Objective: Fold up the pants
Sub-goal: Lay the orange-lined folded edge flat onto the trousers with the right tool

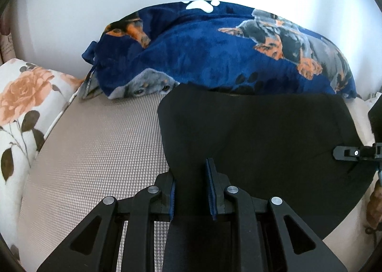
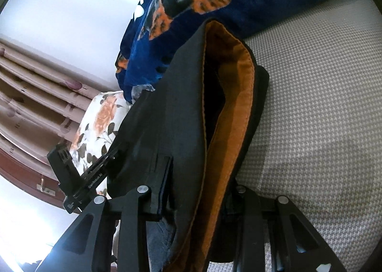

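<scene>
Black pants (image 1: 250, 133) lie folded on a beige woven bed mat (image 1: 100, 152). My left gripper (image 1: 191, 176) is shut on their near left edge, with dark cloth pinched between the blue pads. At the right border of the left wrist view, my right gripper (image 1: 353, 152) grips the pants' other end. The right wrist view shows the pants (image 2: 167, 105) lifted, with the orange waistband lining (image 2: 234, 95) facing up. My right gripper (image 2: 198, 176) is shut on this end; cloth hides its right finger. The left gripper (image 2: 81, 176) shows at the left.
A bunched blue blanket with dog prints (image 1: 214, 52) lies just behind the pants against the white wall. A floral pillow (image 1: 21, 109) borders the mat on the left. Pink curtains (image 2: 35, 95) hang beyond the pillow. Bare mat (image 2: 310, 105) stretches beside the pants.
</scene>
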Demonstrator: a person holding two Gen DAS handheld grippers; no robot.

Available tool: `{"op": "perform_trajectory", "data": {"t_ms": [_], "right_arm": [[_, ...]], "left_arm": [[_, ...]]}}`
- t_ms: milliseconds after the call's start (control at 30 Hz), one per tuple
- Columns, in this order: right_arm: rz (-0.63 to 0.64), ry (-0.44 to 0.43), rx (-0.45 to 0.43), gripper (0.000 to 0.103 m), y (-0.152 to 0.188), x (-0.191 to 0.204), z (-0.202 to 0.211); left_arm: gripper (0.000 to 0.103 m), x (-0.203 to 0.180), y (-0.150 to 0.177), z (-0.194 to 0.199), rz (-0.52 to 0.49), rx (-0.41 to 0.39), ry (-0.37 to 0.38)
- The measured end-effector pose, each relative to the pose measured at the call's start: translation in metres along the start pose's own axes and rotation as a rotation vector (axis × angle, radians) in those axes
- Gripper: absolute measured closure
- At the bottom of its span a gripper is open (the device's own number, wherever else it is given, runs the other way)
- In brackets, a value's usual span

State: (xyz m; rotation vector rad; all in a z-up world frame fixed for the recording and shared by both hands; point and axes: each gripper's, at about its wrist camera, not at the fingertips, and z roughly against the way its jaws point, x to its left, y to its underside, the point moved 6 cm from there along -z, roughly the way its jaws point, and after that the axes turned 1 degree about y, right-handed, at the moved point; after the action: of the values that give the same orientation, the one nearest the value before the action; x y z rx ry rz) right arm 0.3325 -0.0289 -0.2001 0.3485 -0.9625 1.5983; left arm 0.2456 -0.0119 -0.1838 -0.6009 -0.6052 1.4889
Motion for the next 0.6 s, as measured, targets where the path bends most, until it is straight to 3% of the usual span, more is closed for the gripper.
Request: {"op": "perform_trajectory", "data": {"t_ms": [233,600], "right_arm": [[0.076,0.088,-0.037,0.073,0.004,0.005,-0.002],[0.177,0.261,-0.107,0.065,0.012,0.013,0.001]], "left_arm": [[0.079,0.003,0.007,-0.007,0.02,0.005,0.002],[0.075,0.003,0.008,-0.007,0.032,-0.003,-0.015]]}}
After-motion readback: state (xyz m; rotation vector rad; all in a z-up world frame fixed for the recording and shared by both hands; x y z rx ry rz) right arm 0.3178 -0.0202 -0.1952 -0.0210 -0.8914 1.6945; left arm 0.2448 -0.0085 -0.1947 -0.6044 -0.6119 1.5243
